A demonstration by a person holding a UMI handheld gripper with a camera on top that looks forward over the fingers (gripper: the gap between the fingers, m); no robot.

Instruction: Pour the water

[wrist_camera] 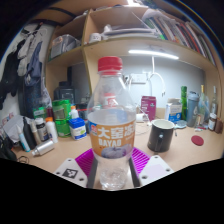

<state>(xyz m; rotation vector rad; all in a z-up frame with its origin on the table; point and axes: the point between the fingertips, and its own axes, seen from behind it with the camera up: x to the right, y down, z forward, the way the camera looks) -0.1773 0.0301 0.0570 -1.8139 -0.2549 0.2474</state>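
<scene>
Gripper view looks straight at a clear plastic water bottle (111, 125) standing upright between the two fingers of the gripper (112, 172). The bottle has a red screw cap, ribbed shoulders and a label in orange and blue with large characters; its lower part is see-through and narrows toward the base. The jaws stand close in on the bottle's lower body, the magenta pads (78, 165) at either side of it and apparently touching it, so they seem to have hold of it, though whether its base rests on the wooden surface (185, 152) cannot be told. Beyond the bottle to its right stands a black mug (161, 134) with a white inside, well apart from the fingers. Further right a small pink round thing (197, 141) lies on the surface. To the left a cluster of bottles and containers, among them a green one (62, 115), stands along the back. Above all this runs a wooden shelf (120, 45) with books and a lit strip lamp under it
</scene>
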